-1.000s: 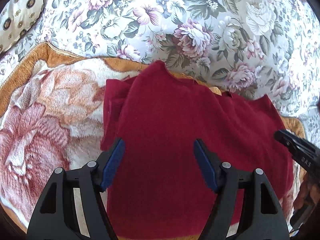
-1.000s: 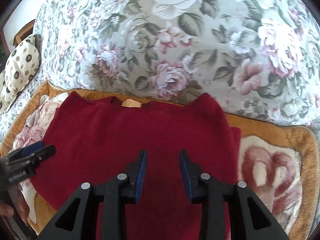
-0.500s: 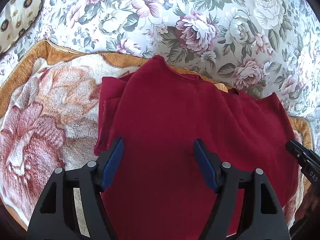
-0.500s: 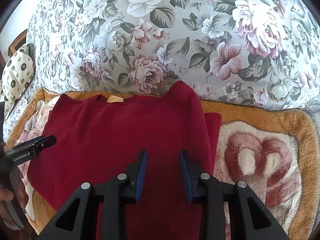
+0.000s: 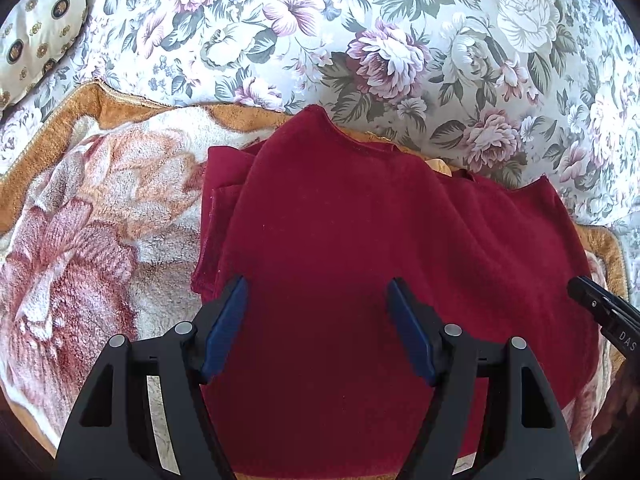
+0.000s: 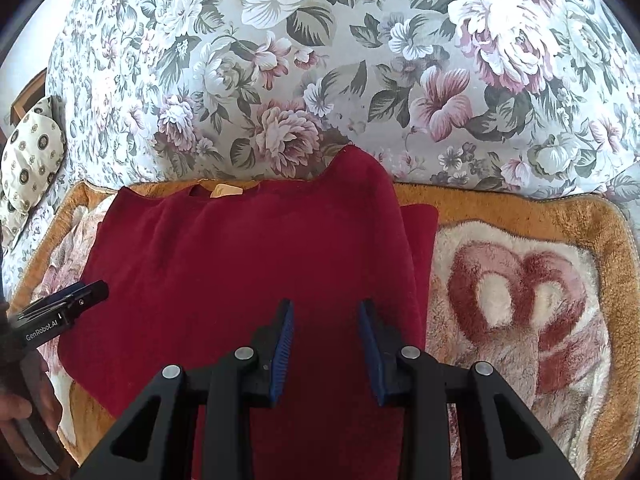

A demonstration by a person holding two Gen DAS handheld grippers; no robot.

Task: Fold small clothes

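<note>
A dark red sweater (image 5: 360, 240) lies spread flat on a plush blanket (image 5: 100, 208) with an orange-brown border and big rose pattern, and both sit on a sofa seat; the sofa's floral back cushion (image 5: 360, 40) rises just beyond the sweater's neckline; a tan label (image 6: 226, 191) shows inside the collar.

The left hand-held gripper (image 5: 318, 320) hangs over the left half of the sweater with its jaws released and spread wide, blue pads (image 5: 224, 324) showing, nothing between them; ahead of it and to its left a folded-in sleeve (image 5: 218, 216) lies partly tucked under the body of the garment; further left is bare blanket; off to its far right the tip of the other tool pokes into its view.

The right hand-held gripper (image 6: 326, 346) hangs over the right half of the sweater, jaws released but with a narrower gap, nothing grasped; I cannot tell whether either tool's tips touch the cloth; just to its right the sweater's folded edge ends and a strip of sleeve (image 6: 420, 232) peeks out from beneath; beyond that is the blanket's rose pattern; far to its left the other tool appears, held in a hand (image 6: 24, 412) at the picture's edge.

A cream patterned pillow (image 5: 36, 36) rests at the far left end of the sofa.
</note>
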